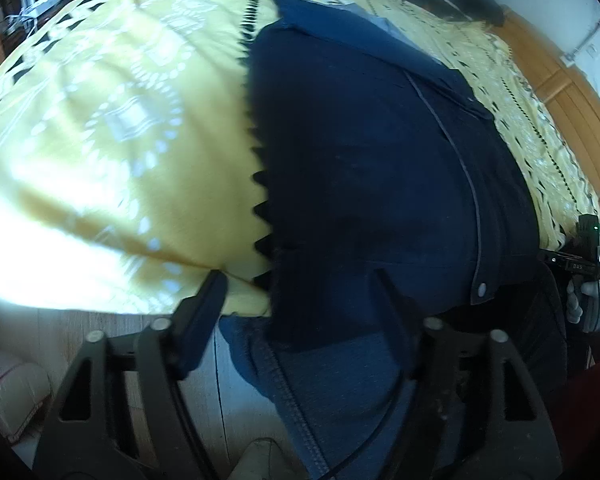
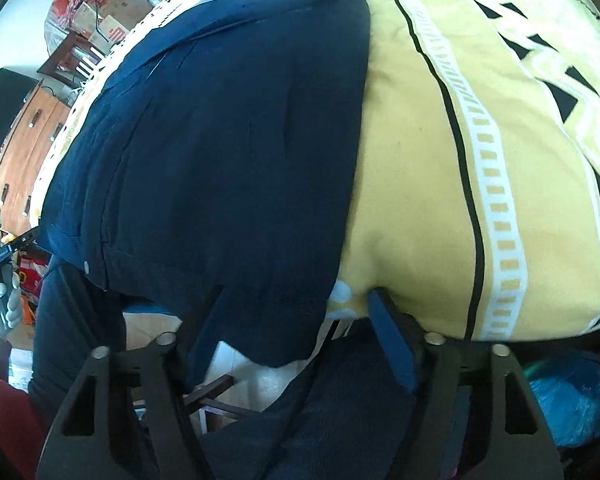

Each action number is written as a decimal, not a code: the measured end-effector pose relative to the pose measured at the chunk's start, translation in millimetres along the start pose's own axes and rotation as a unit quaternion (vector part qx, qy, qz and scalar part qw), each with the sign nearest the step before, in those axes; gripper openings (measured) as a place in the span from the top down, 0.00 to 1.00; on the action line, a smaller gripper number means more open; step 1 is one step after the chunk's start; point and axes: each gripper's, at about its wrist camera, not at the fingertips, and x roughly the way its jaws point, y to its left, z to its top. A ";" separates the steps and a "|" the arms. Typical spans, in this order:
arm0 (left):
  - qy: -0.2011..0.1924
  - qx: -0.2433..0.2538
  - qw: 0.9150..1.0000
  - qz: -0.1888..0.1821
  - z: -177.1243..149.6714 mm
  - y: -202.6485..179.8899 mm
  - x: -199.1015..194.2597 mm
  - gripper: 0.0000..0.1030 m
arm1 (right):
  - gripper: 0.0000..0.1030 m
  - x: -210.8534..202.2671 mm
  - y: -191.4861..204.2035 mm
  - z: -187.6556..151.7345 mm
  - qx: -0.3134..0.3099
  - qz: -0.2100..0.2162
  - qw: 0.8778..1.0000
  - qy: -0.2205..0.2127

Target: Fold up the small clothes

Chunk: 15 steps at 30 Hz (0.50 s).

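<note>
A navy blue shirt [image 1: 360, 140] lies spread on a yellow patterned bedspread [image 1: 120, 140], its near hem hanging over the bed's edge. A white button [image 1: 481, 289] sits near the hem. My left gripper [image 1: 300, 300] points down at the hem's left corner; its jaws stand apart, one finger [image 1: 204, 304] over the bedspread, the other on the cloth. In the right wrist view the shirt [image 2: 220, 140] fills the left half. My right gripper [image 2: 296, 320] straddles its right hem corner, jaws apart. One fingertip [image 2: 388, 320] shows by the bedspread [image 2: 420, 200]; the other is hidden behind cloth.
Pale floor [image 1: 220, 380] and a white sack [image 1: 8, 380] lie below the bed edge. A wooden panel [image 1: 572, 112] runs along the far side. Cardboard boxes [image 2: 112, 20], a wooden cabinet [image 2: 24, 140] and a blue plastic bag [image 2: 568, 400] surround the bed. A gloved hand [image 2: 2, 308] shows at the left.
</note>
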 end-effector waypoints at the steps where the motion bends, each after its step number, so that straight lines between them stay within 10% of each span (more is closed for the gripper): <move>1: 0.004 0.007 1.000 0.000 1.5 -2.5 2.5 0.39 | 0.30 -0.7 -2.2 -1.8 0.002 0.003 1.000 0.000; 15: 0.028 0.013 0.999 -0.009 5.6 -1.4 18.0 0.61 | 0.37 15.3 7.6 0.5 -0.005 0.009 1.000 0.001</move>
